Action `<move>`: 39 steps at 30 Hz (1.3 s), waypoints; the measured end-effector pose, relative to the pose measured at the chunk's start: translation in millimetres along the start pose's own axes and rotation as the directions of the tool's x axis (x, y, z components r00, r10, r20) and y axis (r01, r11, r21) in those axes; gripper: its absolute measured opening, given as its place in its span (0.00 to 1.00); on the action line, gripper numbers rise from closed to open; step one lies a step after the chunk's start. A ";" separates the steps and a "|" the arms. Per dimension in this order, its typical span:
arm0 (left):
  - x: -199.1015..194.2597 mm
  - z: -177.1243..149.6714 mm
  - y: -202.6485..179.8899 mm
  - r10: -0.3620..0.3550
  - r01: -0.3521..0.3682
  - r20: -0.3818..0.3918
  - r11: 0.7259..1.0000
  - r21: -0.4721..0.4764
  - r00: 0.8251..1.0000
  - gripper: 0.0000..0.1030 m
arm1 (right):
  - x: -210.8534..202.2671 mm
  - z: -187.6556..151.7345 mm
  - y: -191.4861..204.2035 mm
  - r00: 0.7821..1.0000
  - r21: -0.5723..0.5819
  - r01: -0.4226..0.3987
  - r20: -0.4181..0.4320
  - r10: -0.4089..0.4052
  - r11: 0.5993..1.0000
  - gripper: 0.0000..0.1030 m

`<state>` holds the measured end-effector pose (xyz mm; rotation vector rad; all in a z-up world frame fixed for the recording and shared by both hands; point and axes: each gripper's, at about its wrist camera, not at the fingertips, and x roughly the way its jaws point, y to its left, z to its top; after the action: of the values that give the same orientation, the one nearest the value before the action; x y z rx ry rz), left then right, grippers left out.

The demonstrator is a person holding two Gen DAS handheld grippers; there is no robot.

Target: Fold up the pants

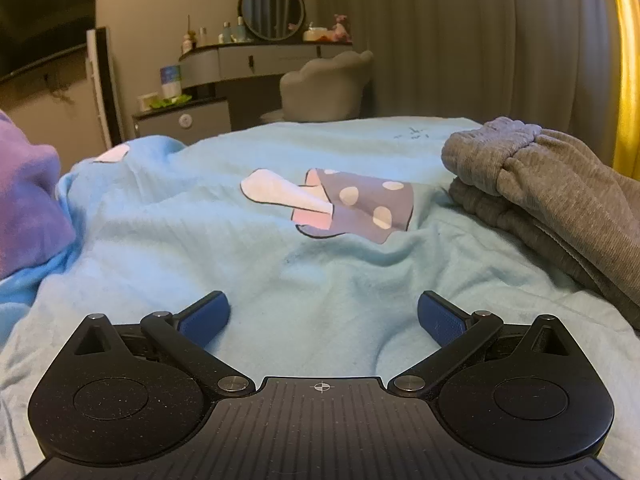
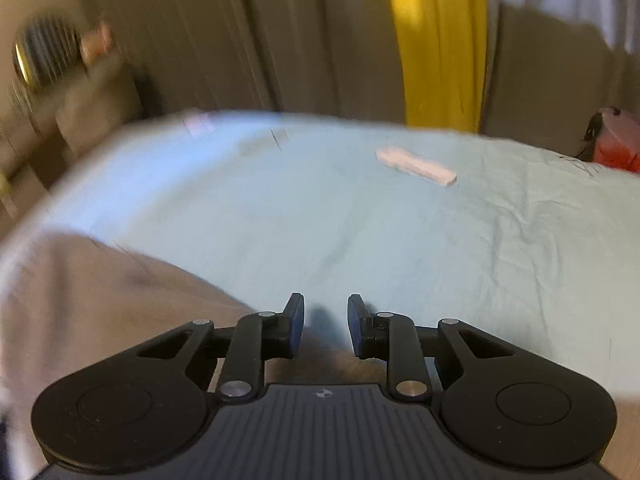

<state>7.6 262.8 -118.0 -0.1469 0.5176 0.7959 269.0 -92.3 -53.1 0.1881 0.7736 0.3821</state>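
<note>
The grey pants (image 1: 560,196) lie folded in layers on the light blue bedspread (image 1: 248,264), at the right of the left wrist view, with the elastic waistband on top. My left gripper (image 1: 323,316) is wide open and empty, low over bare bedspread, left of the pants. In the blurred right wrist view the pants (image 2: 100,300) fill the lower left. My right gripper (image 2: 325,326) hovers over their edge with its jaws partly open and nothing between them.
A mushroom print (image 1: 340,204) marks the bedspread ahead of the left gripper. A purple cloth (image 1: 28,200) lies at the left edge. A vanity with a round mirror (image 1: 272,8) and a chair (image 1: 324,88) stand beyond the bed. A white bar (image 2: 416,166) lies on the bed. A yellow curtain (image 2: 440,40) hangs behind.
</note>
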 end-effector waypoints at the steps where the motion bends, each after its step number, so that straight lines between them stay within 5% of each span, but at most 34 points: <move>1: 0.6 -0.3 0.8 -0.004 0.004 0.000 1.000 -0.004 1.000 1.00 | -21.7 -10.4 2.2 0.999 0.015 -0.039 0.031 0.039 0.999 0.23; 4: 2.4 -1.5 -2.5 0.005 -0.006 0.006 1.000 0.011 1.000 1.00 | -45.9 -43.2 6.2 0.993 0.073 -0.119 -0.006 0.120 0.990 0.23; 7: 3.2 -0.4 -2.7 0.006 -0.006 0.002 1.000 0.013 1.000 1.00 | -10.6 -65.0 14.2 0.989 0.071 -0.097 -0.106 0.105 0.993 0.23; 10: 2.8 5.6 -4.8 0.015 -0.014 -0.024 1.000 0.023 1.000 1.00 | -0.4 -56.0 18.5 0.992 0.080 -0.127 0.036 0.124 0.989 0.23; 12: 2.4 18.4 -9.1 0.034 -0.030 -0.085 0.998 0.055 0.996 1.00 | -3.9 -45.1 3.2 0.993 0.212 -0.117 0.018 0.116 0.970 0.24; 15: -11.9 42.8 -11.6 0.025 -0.017 -0.143 0.998 0.056 0.989 1.00 | -54.2 -53.3 -32.4 0.993 0.276 -0.114 0.068 0.099 0.955 0.43; 16: -21.7 51.2 -12.9 -0.020 0.024 -0.145 0.999 0.030 0.989 1.00 | -77.5 -64.0 -52.5 0.995 0.269 -0.086 0.068 0.070 0.959 0.56; 18: -36.1 64.5 -21.8 -0.114 0.115 -0.152 0.993 -0.005 0.982 1.00 | -116.6 -95.3 -99.2 0.999 0.278 -0.004 0.048 -0.010 0.961 0.63; 19: -44.0 71.6 -32.3 -0.164 0.165 -0.164 0.986 -0.009 0.973 1.00 | -131.4 -110.5 -126.8 0.998 0.304 0.050 0.018 -0.058 0.951 0.63; 20: -54.0 78.1 -48.6 -0.228 0.233 -0.172 0.972 0.012 0.958 1.00 | -145.3 -124.8 -154.5 0.994 0.338 0.108 -0.020 -0.107 0.935 0.51; 22: -78.1 84.9 -86.0 -0.337 0.355 -0.171 0.931 0.090 0.926 1.00 | -195.9 -161.7 -208.6 0.985 0.404 0.147 0.025 -0.171 0.903 0.45; 23: -93.4 84.6 -108.9 -0.402 0.427 -0.177 0.894 0.136 0.898 1.00 | -224.5 -176.1 -225.3 0.959 0.433 0.241 0.033 -0.282 0.869 0.54; 25: -117.5 75.9 -147.1 -0.510 0.540 -0.192 0.823 0.176 0.839 1.00 | -280.1 -206.3 -254.6 0.850 0.532 0.440 0.013 -0.526 0.724 0.68; 26: -127.7 66.9 -167.3 -0.542 0.577 -0.209 0.796 0.183 0.814 1.00 | -310.4 -226.9 -274.3 0.825 0.623 0.421 0.039 -0.563 0.660 0.68; 28: -138.3 45.3 -203.2 -0.566 0.622 -0.280 0.760 0.186 0.775 1.00 | -351.8 -261.1 -307.0 0.818 0.771 0.315 0.075 -0.570 0.553 0.68; 30: -142.3 23.8 -226.4 -0.558 0.633 -0.335 0.753 0.179 0.759 1.00 | -382.2 -293.5 -336.3 0.820 0.854 0.225 0.094 -0.564 0.470 0.68; 31: -143.2 10.8 -237.3 -0.553 0.640 -0.363 0.746 0.184 0.750 1.00 | -387.9 -300.8 -343.9 0.829 0.871 0.187 0.108 -0.548 0.454 0.68; 34: -142.9 -9.4 -252.0 -0.498 0.615 -0.414 0.758 0.218 0.762 1.00 | -391.7 -320.4 -368.1 0.862 0.905 0.067 0.159 -0.481 0.419 0.68; 37: -144.2 -12.9 -250.7 -0.474 0.588 -0.399 0.773 0.237 0.784 1.00 | -381.7 -316.0 -376.6 0.863 0.897 -0.003 0.226 -0.452 0.442 0.66; 39: -144.0 -12.7 -247.1 -0.474 0.580 -0.389 0.783 0.225 0.790 1.00 | -375.6 -309.2 -381.1 0.860 0.872 -0.003 0.252 -0.444 0.489 0.50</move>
<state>95.2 -6.1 -73.7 -0.0968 0.8593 0.1078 -93.9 -584.1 -144.4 1.0850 0.4402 -0.3611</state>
